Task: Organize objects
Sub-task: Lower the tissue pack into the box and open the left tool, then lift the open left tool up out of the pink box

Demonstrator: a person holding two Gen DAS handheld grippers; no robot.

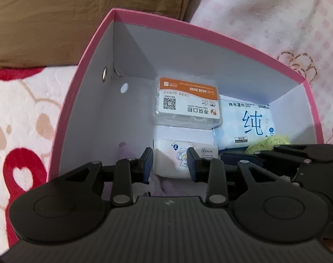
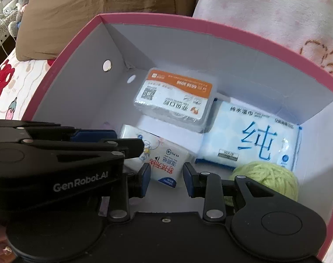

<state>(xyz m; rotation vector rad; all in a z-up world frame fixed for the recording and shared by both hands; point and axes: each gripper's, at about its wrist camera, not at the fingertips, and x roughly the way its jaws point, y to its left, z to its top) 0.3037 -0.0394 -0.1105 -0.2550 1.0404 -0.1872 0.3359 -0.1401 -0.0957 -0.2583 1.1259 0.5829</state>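
Left tool: fingers apart, nothing between them; poised over the near end of the box, pointing down into it. Its blue pads straddle the view of the tissue pack below without touching it, as far as can be told.

Right tool: fingers apart, empty; just beside the left tool, on its right, also aimed into the box.

Contents of the pink box, white inside, listed outward from the tools:
- Small tissue pack, cartoon print and red lettering, directly ahead of both tools, lying tilted on the box floor.
- Ball of green yarn, just right of the right tool, against the near right wall.
- Dark blue item, only an edge showing beside the yarn; cannot tell what it is.
- Pale purple soft item, under the left tool, mostly hidden.
- Wet-wipe pack, light blue with a large blue character, beyond the yarn, along the right side.
- Clear plastic case with orange-and-white label and QR code, farthest ahead, resting partly on a white item and touching the wipe pack.

Surroundings: bed cover with red heart and bear print left of the box; brown pillow beyond it; pink floral blanket to the far right.

Status, as judged: several objects already sit in the box and both tools are empty, so the packing looks well advanced. No loose objects show outside the box, though little of the bed is visible, so what remains cannot be told.
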